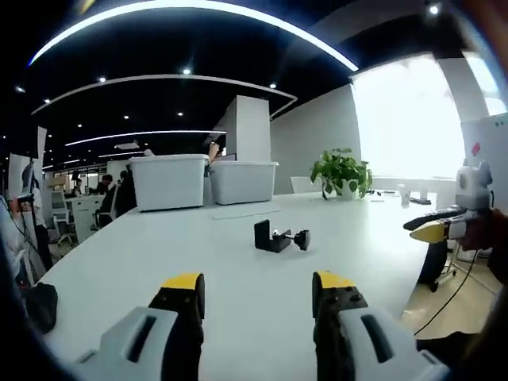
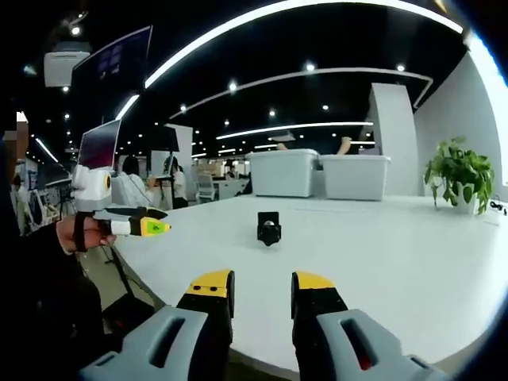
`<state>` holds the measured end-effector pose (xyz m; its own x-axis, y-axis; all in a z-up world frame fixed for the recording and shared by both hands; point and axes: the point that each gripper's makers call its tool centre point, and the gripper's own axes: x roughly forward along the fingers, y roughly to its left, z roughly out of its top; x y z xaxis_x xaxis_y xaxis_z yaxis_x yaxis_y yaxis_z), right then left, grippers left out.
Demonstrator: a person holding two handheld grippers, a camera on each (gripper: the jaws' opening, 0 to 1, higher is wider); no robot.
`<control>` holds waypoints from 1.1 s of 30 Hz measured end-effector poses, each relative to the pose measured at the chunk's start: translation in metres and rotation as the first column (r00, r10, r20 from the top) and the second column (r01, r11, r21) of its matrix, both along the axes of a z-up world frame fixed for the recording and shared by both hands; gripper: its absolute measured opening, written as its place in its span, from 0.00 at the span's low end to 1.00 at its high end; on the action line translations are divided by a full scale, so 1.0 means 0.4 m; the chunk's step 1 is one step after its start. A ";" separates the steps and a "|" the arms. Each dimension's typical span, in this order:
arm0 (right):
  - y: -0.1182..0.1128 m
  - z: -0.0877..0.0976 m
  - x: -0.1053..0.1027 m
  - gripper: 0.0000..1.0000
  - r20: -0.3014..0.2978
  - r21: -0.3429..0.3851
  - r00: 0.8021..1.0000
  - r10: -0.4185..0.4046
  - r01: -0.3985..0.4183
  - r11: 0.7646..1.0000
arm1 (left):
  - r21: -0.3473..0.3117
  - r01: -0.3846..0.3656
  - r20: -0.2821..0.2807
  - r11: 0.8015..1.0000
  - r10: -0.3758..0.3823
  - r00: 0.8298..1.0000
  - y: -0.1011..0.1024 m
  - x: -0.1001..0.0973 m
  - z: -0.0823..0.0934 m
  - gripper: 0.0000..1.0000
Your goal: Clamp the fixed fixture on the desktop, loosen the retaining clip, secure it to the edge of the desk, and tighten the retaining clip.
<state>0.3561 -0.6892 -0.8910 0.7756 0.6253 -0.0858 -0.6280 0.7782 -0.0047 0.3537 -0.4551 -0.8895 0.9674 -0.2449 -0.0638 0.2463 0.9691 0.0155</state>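
A small black clamp fixture (image 1: 279, 236) with a screw knob lies on the white desk (image 1: 143, 254), out past my left gripper (image 1: 258, 290). That gripper hovers over the near desk, open, with nothing between its yellow-tipped jaws. In the right gripper view the same fixture (image 2: 269, 228) stands end-on near the middle of the desk (image 2: 397, 254). My right gripper (image 2: 262, 287) hangs above the desk's near edge, short of the fixture, open and empty. Each gripper shows in the other's view, the right gripper (image 1: 421, 228) off the desk's right side and the left gripper (image 2: 159, 226) held by a hand (image 2: 79, 232).
Two white storage bins (image 1: 168, 181) (image 1: 242, 181) stand at the far end of the desk, with a potted plant (image 1: 343, 173) to their right. The bins (image 2: 286, 172) and plant (image 2: 459, 171) recur in the right gripper view. People sit at desks in the background.
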 end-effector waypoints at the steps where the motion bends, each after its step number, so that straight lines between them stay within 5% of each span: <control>1: 0.006 0.000 0.006 0.29 -0.001 0.001 1.000 0.001 -0.001 1.000 | 0.004 0.007 0.002 1.000 -0.007 1.000 -0.002 0.010 -0.001 0.54; 12: 0.084 0.020 0.082 0.29 0.015 0.017 0.999 0.049 -0.050 0.999 | 0.010 0.036 -0.007 0.999 -0.036 0.999 -0.005 0.119 -0.016 0.54; 22: 0.170 0.017 0.218 0.29 0.030 0.009 0.997 0.072 -0.072 0.997 | -0.056 0.066 0.000 0.996 -0.066 0.998 -0.025 0.240 0.001 0.54; 28: 0.214 -0.007 0.295 0.29 0.005 0.013 0.997 0.071 -0.071 0.997 | -0.030 0.087 -0.030 0.996 -0.088 0.996 -0.022 0.333 -0.027 0.54; 33: 0.236 -0.011 0.328 0.29 0.013 0.029 0.997 0.073 -0.073 0.997 | -0.026 0.093 -0.040 0.995 -0.094 0.995 -0.031 0.359 -0.033 0.54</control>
<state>0.4872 -0.5946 -0.8956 0.7288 0.6824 -0.0570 -0.6830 0.7303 0.0098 0.4972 -0.4673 -0.9025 0.9367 -0.3366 -0.0962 0.3363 0.9416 -0.0197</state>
